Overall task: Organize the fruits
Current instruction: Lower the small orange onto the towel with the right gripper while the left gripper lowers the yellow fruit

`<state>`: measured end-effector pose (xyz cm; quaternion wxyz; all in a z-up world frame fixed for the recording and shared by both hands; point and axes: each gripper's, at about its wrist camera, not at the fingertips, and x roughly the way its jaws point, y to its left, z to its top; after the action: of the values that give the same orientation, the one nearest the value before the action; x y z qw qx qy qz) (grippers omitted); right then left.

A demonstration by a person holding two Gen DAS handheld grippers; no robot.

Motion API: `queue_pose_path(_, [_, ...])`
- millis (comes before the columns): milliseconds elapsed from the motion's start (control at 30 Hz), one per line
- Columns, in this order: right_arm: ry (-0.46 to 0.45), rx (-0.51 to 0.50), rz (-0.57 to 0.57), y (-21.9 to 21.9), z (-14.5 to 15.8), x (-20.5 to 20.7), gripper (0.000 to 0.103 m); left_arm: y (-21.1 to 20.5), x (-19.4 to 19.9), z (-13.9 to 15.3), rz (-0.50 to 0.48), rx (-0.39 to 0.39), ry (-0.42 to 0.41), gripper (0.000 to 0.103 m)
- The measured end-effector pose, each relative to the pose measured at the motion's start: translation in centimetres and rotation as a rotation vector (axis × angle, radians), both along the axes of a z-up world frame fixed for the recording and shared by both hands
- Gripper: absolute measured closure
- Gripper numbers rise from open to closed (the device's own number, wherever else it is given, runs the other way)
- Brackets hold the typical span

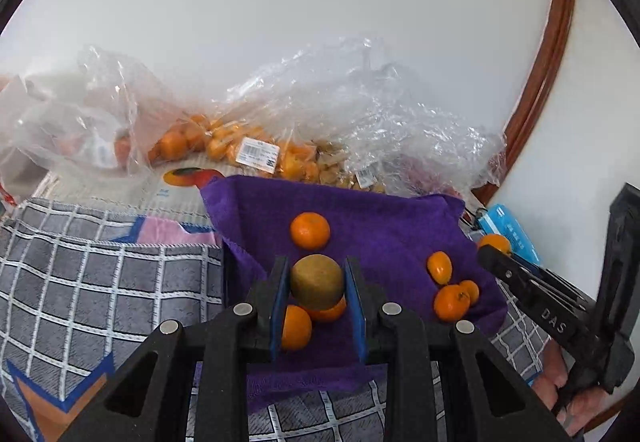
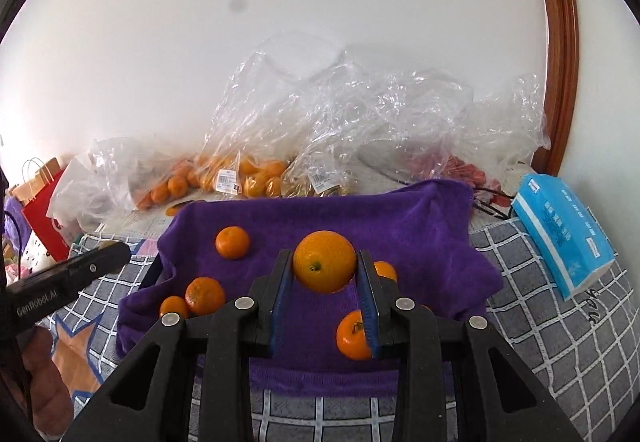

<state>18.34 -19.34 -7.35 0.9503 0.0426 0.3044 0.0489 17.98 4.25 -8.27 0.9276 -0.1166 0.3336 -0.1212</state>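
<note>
My left gripper (image 1: 317, 274) is shut on a round brown-green fruit (image 1: 317, 281), held above a purple towel (image 1: 380, 218). My right gripper (image 2: 324, 270) is shut on a large orange (image 2: 324, 266), lifted over the same purple towel (image 2: 400, 214). Several small mandarins lie on the towel: one (image 1: 310, 231) beyond the left gripper, a cluster (image 1: 452, 302) to its right, one (image 2: 232, 242) at the far left of the right wrist view and one (image 2: 352, 336) under the right fingers. The right gripper (image 1: 494, 248) also shows at the right edge of the left wrist view.
Clear plastic bags (image 2: 320, 130) holding more mandarins (image 1: 224, 144) are piled along the wall behind the towel. A blue tissue pack (image 2: 560, 234) lies at the right. A grey checked cloth (image 1: 100, 282) covers the surface. A red paper bag (image 2: 44, 218) stands at the far left.
</note>
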Motion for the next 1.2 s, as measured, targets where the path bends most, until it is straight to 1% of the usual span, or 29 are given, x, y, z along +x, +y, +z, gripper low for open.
queue_pose_path(133, [0.012,0.015,0.001,-0.6,-1.3,0.5,0.072,0.0,0.3,-0.8,-0.023,-0.044,0.009,0.078])
queue_pose_path(333, [-0.002,0.028,-0.032,-2.0,-1.7,0.7,0.072,0.3,0.6,-1.6,-0.010,-0.069,0.015,0.078])
queue_pose_path(433, [-0.004,0.040,-0.040,-2.5,-1.9,0.8,0.072,0.2,0.6,-1.8,-0.005,-0.060,0.013,0.078])
queue_pose_path(567, [0.026,0.081,-0.029,-3.0,-2.4,1.2,0.072,-0.1,0.8,-2.2,-0.005,-0.053,0.020,0.078])
queue_pose_path(767, [0.072,0.095,-0.023,-3.0,-3.6,1.7,0.072,-0.3,0.9,-2.3,-0.005,-0.043,0.020,0.078])
queue_pose_path(1000, [0.092,0.059,-0.008,-2.1,-4.3,1.9,0.072,0.0,1.1,-2.6,-0.001,-0.051,0.029,0.078])
queue_pose_path(1133, [0.094,0.003,-0.012,-1.3,-4.8,1.9,0.072,0.2,1.2,-2.8,0.001,-0.057,0.038,0.078])
queue_pose_path(1200, [0.093,-0.005,-0.008,-1.2,-4.8,1.9,0.072,0.3,1.3,-2.9,0.002,-0.060,0.042,0.078])
